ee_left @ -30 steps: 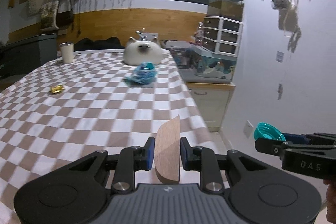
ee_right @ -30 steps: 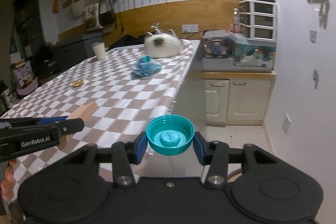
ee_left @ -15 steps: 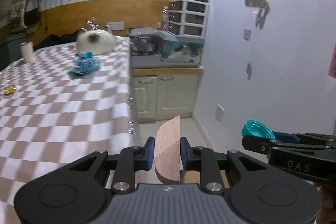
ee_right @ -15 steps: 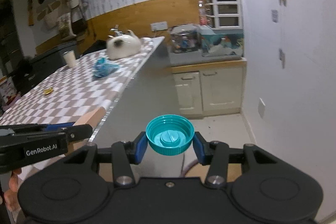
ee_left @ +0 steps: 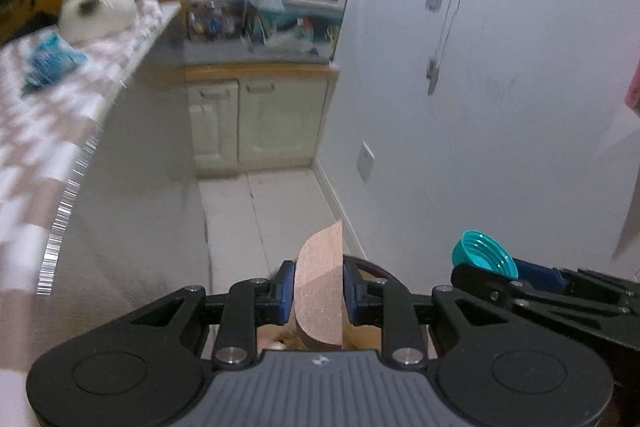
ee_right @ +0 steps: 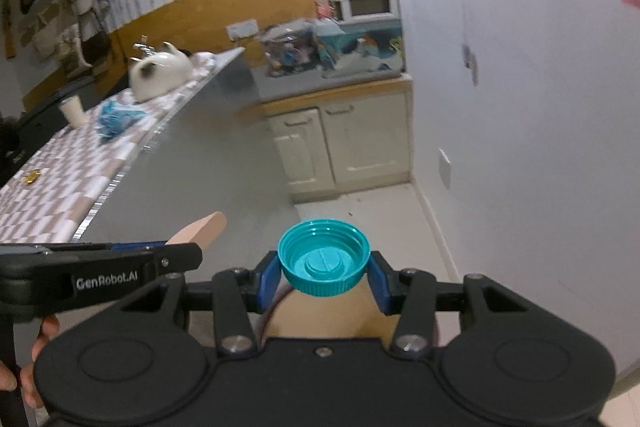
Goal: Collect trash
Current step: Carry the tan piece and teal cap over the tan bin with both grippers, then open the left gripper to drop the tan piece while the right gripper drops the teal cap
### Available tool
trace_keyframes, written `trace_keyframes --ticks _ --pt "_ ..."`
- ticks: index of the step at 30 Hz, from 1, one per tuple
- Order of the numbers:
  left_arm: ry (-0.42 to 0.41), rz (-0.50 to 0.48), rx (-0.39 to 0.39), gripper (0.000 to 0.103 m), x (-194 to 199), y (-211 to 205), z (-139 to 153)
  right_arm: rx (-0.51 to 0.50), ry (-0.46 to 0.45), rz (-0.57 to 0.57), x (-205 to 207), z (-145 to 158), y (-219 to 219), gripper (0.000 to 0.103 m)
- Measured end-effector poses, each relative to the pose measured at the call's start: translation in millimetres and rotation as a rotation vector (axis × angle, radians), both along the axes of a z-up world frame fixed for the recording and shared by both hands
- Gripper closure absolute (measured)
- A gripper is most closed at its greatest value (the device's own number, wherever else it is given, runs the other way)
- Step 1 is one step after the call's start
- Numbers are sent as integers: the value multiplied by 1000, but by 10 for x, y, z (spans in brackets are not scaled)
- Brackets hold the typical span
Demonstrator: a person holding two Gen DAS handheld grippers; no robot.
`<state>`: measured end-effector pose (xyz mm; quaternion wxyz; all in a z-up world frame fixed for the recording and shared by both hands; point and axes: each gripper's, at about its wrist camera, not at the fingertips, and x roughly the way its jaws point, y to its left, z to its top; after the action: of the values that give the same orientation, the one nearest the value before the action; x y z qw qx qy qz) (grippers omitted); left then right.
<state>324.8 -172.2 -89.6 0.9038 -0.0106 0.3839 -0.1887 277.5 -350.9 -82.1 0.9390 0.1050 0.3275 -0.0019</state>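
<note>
On the far left, the table [ee_left: 36, 131] with its checked cloth had a blue crinkly wrapper [ee_left: 50, 61] and a small gold wrapper [ee_right: 31, 177] lying on it. The left claw [ee_left: 319, 293] was squeezed shut on a flat brown cork piece [ee_left: 320, 291], out past the table edge over the floor. To its right, the right claw [ee_right: 323, 273] pinched a teal bottle cap [ee_right: 323, 257] the same way. Both claws looked to be carrying trash to a bin. Something brown and round [ee_right: 324, 315] showed just below them, maybe the bin, but it was too hidden to tell. The next move would be to line up over it and let go.
</note>
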Motion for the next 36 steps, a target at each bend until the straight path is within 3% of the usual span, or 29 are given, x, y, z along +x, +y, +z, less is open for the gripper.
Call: trace_keyframes --ticks 15,26,31,36 --pt "303 -29 -6 76 809 -320 -906 53 249 -71 530 -862 -331 55" --pt "316 -45 -13 75 1094 -441 -1145 63 345 -62 812 -1248 -290 55" --pt "313 -22 -2 44 1102 -438 -1167 66 363 -47 879 -1330 -284 55" --pt "351 -12 47 31 1112 -450 -1216 62 379 -17 948 -1378 -266 55"
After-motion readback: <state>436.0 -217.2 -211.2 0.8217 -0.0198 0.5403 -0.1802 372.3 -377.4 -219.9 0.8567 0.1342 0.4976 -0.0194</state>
